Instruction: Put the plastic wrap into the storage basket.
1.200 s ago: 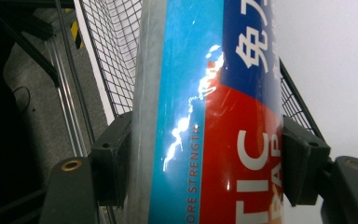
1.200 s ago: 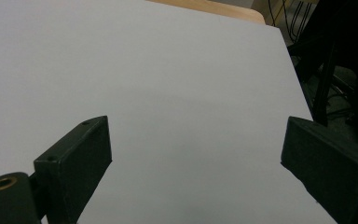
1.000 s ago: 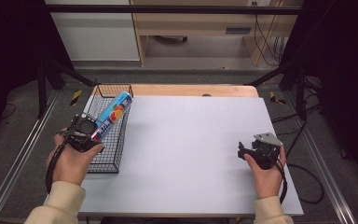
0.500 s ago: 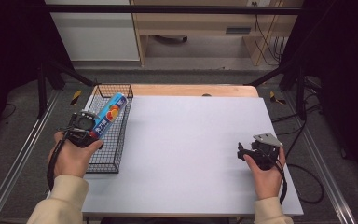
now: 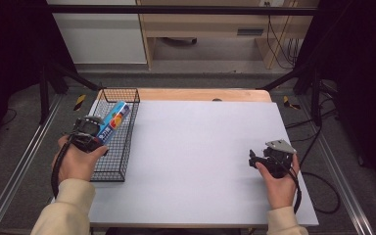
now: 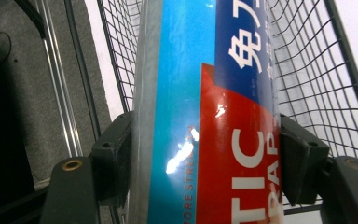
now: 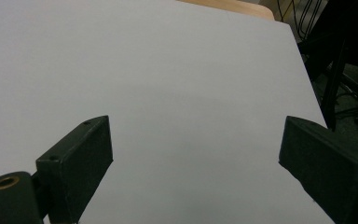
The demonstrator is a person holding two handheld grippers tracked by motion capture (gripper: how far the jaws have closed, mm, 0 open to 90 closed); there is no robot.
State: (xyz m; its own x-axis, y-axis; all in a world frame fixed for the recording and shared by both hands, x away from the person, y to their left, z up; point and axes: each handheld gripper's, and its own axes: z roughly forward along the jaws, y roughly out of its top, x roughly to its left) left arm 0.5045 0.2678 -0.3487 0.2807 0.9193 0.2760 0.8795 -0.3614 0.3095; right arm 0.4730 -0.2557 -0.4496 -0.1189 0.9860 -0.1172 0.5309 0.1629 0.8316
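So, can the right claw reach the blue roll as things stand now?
Probably yes, but it is far. The right claw is open and empty, and bare white table lies between. The blue roll is clamped in the left claw over the wire basket.

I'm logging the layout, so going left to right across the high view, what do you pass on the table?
Left tool clamped on the blue and red roll → wire basket → bare white table top → right tool, jaws apart with nothing between them.
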